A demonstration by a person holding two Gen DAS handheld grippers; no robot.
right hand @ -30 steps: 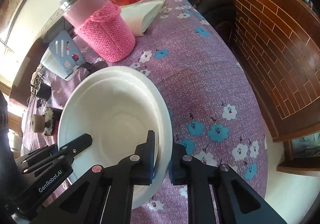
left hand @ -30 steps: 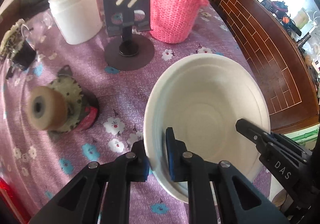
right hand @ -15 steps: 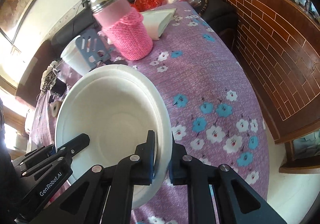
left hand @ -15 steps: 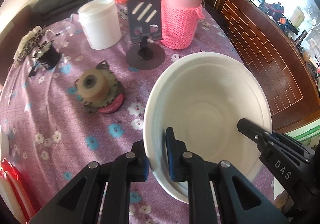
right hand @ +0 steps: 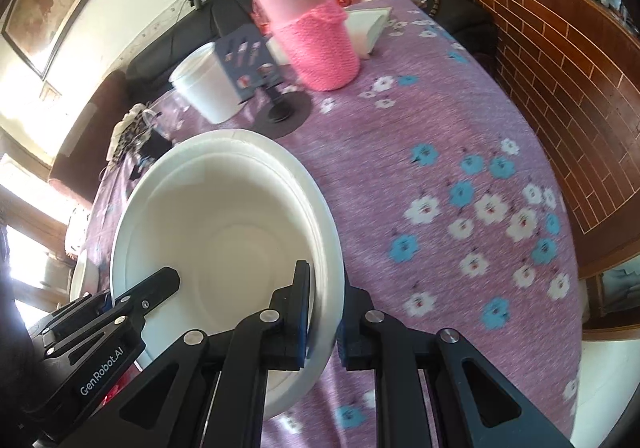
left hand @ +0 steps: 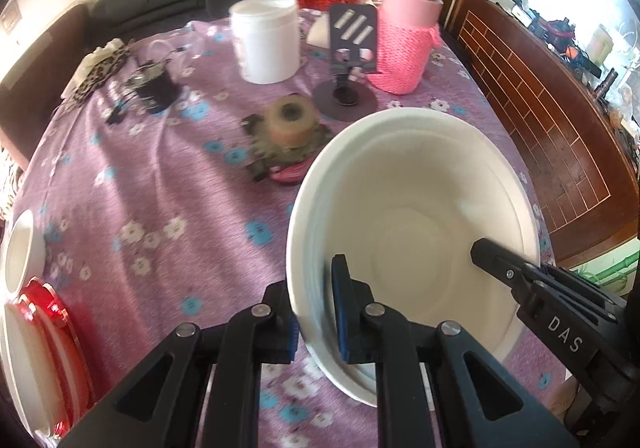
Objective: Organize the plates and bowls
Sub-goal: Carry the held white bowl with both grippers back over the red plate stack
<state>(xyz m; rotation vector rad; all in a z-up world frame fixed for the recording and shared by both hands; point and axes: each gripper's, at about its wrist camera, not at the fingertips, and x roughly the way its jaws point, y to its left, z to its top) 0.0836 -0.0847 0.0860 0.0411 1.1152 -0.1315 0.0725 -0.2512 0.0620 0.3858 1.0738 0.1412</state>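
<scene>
A large white bowl point(left hand: 420, 216) point(right hand: 224, 216) hangs above the purple flowered tablecloth point(left hand: 152, 200), held from both sides. My left gripper point(left hand: 314, 312) is shut on its left rim, one pad inside and one outside. My right gripper point(right hand: 323, 312) is shut on the opposite rim in the same way. Each gripper shows in the other's view at the far rim of the bowl. At the left edge of the left wrist view sit a small white bowl point(left hand: 20, 252) and a stack of white and red plates point(left hand: 36, 360).
On the table stand a white tub point(left hand: 266, 44), a dark phone stand point(left hand: 352, 48), a flask in a pink knitted sleeve point(left hand: 404, 40) and a tape roll point(left hand: 288, 120) on a clutter pile. A dark sofa point(left hand: 160, 4) runs behind. Wood panelling point(right hand: 560, 68) flanks the right.
Both grippers have lifted the bowl and drawn it back from the flask and phone stand. More of the table, and the plates at the left, has come into view.
</scene>
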